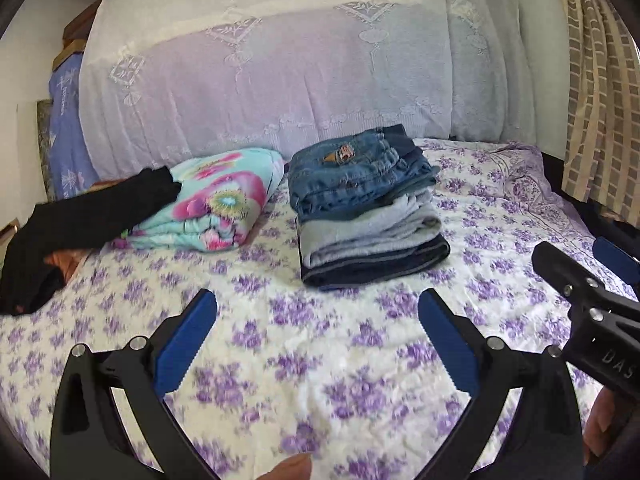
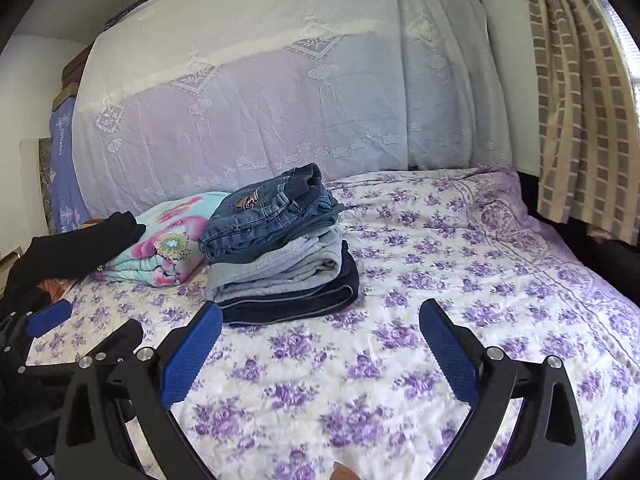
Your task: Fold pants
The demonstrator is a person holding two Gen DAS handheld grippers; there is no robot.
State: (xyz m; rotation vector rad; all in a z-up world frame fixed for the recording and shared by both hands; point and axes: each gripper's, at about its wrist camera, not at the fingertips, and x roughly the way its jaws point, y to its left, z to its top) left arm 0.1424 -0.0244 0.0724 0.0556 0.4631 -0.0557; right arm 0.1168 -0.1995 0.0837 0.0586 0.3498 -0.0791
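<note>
A stack of folded pants (image 1: pixel 366 208) lies on the bed, blue jeans on top, grey pants under them, dark pants at the bottom; it also shows in the right wrist view (image 2: pixel 280 252). Unfolded black pants (image 1: pixel 80 224) lie at the far left, partly over a floral blanket; they show in the right wrist view (image 2: pixel 76 248) too. My left gripper (image 1: pixel 318 304) is open and empty above the bedsheet, short of the stack. My right gripper (image 2: pixel 320 316) is open and empty, just in front of the stack. The right gripper also shows at the right edge of the left wrist view (image 1: pixel 576 256).
A folded floral blanket (image 1: pixel 216 200) lies left of the stack. The bed has a white sheet with purple flowers (image 2: pixel 460 264). A white lace cover (image 1: pixel 280 64) drapes the back. A checked curtain (image 2: pixel 584 92) hangs at the right.
</note>
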